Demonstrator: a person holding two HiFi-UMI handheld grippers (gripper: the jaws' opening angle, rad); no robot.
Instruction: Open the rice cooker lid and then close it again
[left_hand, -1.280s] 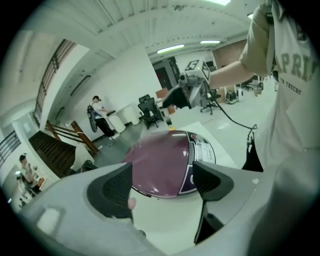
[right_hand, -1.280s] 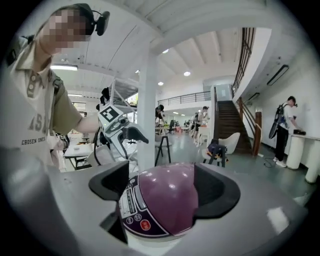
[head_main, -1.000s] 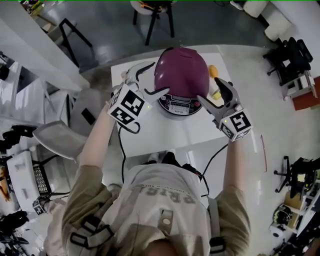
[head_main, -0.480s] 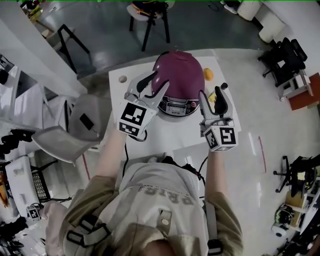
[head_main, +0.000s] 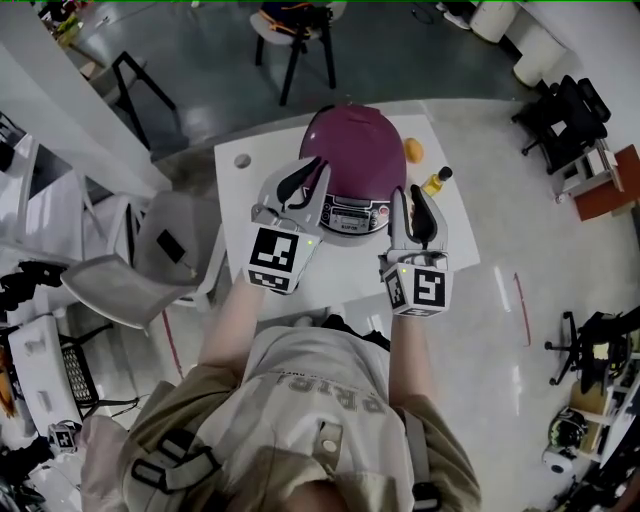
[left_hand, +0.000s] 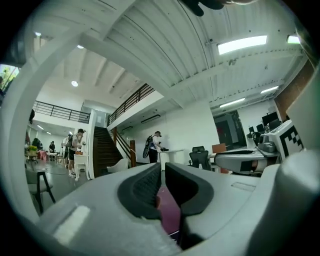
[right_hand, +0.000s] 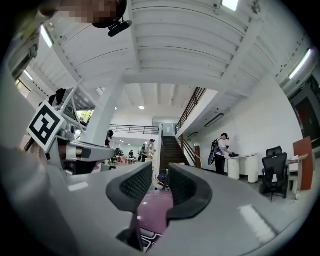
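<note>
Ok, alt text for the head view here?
From above: a person holds the left gripper and right gripper at the front of a purple rice cooker, lid down, on a white table. Both sets of jaws have just been closing with nothing between them, left almost together, right slightly apart.

**A:** How do the jaws of the left gripper stand?

**B:** They have just been closing. The dark ribbed pads leave only a thin slit, and nothing is pinched between them.

**A:** And that purple?

**B:** That is the rice cooker, seen low through the slit.

**A:** What lies beyond?

**B:** A bright hall. A staircase climbs at the left, with a person near its foot. Another person with a backpack stands at a white counter, and an office chair sits just right of it.

**A:** And at the right edge?

**B:** The right gripper, pointing left, with its marker cube behind it.
</note>
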